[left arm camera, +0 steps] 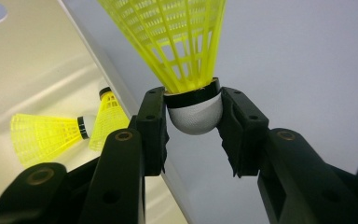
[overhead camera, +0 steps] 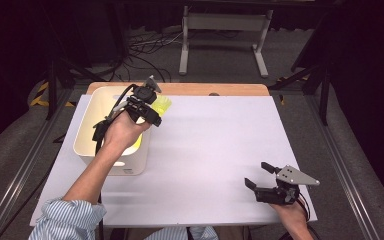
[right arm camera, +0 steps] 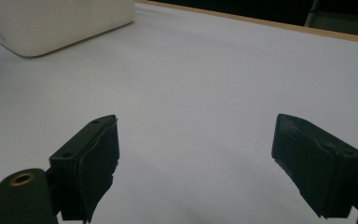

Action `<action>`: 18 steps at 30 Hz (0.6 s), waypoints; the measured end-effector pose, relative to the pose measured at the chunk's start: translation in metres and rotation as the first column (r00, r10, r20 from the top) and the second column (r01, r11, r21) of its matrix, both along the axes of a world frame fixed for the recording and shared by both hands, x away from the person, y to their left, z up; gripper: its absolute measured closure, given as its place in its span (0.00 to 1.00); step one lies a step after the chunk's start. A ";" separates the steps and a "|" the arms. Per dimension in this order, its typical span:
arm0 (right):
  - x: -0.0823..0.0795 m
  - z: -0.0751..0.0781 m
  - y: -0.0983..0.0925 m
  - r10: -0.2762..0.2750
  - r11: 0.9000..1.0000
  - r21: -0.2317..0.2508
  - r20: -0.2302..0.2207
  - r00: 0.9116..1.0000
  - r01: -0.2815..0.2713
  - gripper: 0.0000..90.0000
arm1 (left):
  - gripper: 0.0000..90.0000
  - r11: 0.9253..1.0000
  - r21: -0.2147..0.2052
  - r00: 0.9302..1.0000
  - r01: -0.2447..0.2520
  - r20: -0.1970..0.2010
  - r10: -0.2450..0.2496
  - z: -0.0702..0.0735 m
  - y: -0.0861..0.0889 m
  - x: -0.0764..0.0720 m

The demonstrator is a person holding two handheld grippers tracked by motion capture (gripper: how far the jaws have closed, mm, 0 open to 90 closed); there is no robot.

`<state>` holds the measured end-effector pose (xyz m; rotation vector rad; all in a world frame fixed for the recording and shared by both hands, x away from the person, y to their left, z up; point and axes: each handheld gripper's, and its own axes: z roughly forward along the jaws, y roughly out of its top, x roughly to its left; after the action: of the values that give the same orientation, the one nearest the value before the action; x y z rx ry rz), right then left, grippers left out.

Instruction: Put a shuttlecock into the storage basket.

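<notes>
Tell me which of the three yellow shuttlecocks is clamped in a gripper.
The shuttlecock between the left gripper pads, gripped by its white cork with the skirt pointing away, over the white table. The other two shuttlecocks lie loose inside the cream bin.

a lab-like room: black curtains, floor cables [overhead camera: 140,55], rails and a white-covered table [overhead camera: 220,140].

bin [overhead camera: 87,131] at table's [overhead camera: 220,150] far left, two shuttlecocks [left arm camera: 46,135] inside, third shuttlecock [left arm camera: 186,56] over its right rim, right gripper [overhead camera: 260,176] near right
</notes>
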<state>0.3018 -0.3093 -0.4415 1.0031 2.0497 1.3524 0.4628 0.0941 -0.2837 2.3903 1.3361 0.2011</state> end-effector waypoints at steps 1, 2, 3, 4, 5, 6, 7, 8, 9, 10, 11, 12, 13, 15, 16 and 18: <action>0.000 0.000 0.000 0.000 1.000 0.000 0.000 1.000 0.000 0.17 | 0.70 1.000 -0.002 1.000 0.000 -0.001 0.000 0.000 0.000 0.000; 0.000 0.000 0.000 0.000 1.000 0.000 0.000 1.000 0.000 0.17 | 0.70 1.000 -0.005 1.000 -0.002 0.000 0.002 0.000 0.001 0.000; 0.000 0.000 0.000 0.000 1.000 0.000 0.000 1.000 0.000 0.17 | 0.70 1.000 -0.006 1.000 -0.002 0.001 0.002 0.001 0.001 0.000; 0.000 0.000 0.000 0.000 1.000 0.001 0.000 1.000 0.000 0.17 | 0.70 1.000 -0.006 1.000 -0.003 0.002 0.003 0.001 0.001 0.000; 0.000 0.000 0.000 0.000 1.000 0.001 0.000 1.000 0.000 0.17 | 0.70 1.000 -0.008 1.000 -0.001 0.003 0.001 0.002 0.002 -0.001; 0.000 0.000 0.000 0.000 1.000 0.001 0.000 1.000 0.000 0.17 | 0.70 1.000 -0.009 1.000 -0.001 0.003 0.001 0.002 0.002 -0.001; 0.000 0.000 0.000 0.001 1.000 -0.001 0.000 1.000 -0.001 0.17 | 0.70 1.000 -0.009 1.000 -0.001 0.004 0.001 0.002 0.002 -0.001; 0.000 0.000 0.000 0.001 1.000 -0.001 0.001 1.000 -0.001 0.17 | 0.70 1.000 -0.009 1.000 0.001 0.005 -0.001 0.003 0.002 -0.001; 0.000 0.000 0.000 0.000 1.000 0.001 0.000 1.000 0.000 0.17 | 0.70 1.000 -0.009 1.000 0.001 0.005 0.000 0.003 0.003 -0.001; 0.000 0.000 0.000 0.000 1.000 0.001 0.000 1.000 0.000 0.17 | 0.70 1.000 -0.010 1.000 0.000 0.005 0.000 0.003 0.003 -0.001; 0.000 0.000 0.000 0.000 1.000 0.001 0.000 1.000 0.000 0.17 | 0.70 1.000 -0.008 1.000 0.003 0.004 -0.003 0.004 0.003 -0.001; 0.000 0.000 0.000 0.000 1.000 0.000 0.000 1.000 0.000 0.17 | 0.70 1.000 -0.007 1.000 0.004 0.004 -0.004 0.004 0.003 -0.001; 0.000 0.000 0.000 0.001 1.000 -0.001 0.001 1.000 -0.001 0.17 | 0.70 1.000 -0.007 1.000 0.004 0.006 -0.004 0.005 0.003 -0.002; 0.000 0.000 0.000 0.001 1.000 0.001 0.000 1.000 -0.001 0.17 | 0.70 1.000 -0.008 1.000 0.001 0.008 -0.001 0.005 0.004 -0.002; 0.000 0.000 0.000 0.001 1.000 0.000 0.000 1.000 -0.001 0.17 | 0.70 1.000 -0.006 1.000 0.002 0.008 -0.001 0.005 0.005 -0.002; 0.000 0.000 0.000 0.000 1.000 0.000 0.000 1.000 0.000 0.17 | 0.70 1.000 -0.010 1.000 -0.004 0.008 0.004 0.006 0.007 -0.002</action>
<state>0.3018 -0.3094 -0.4415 1.0027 2.0499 1.3526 0.4608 0.1008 -0.2775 2.3761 1.3350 0.2038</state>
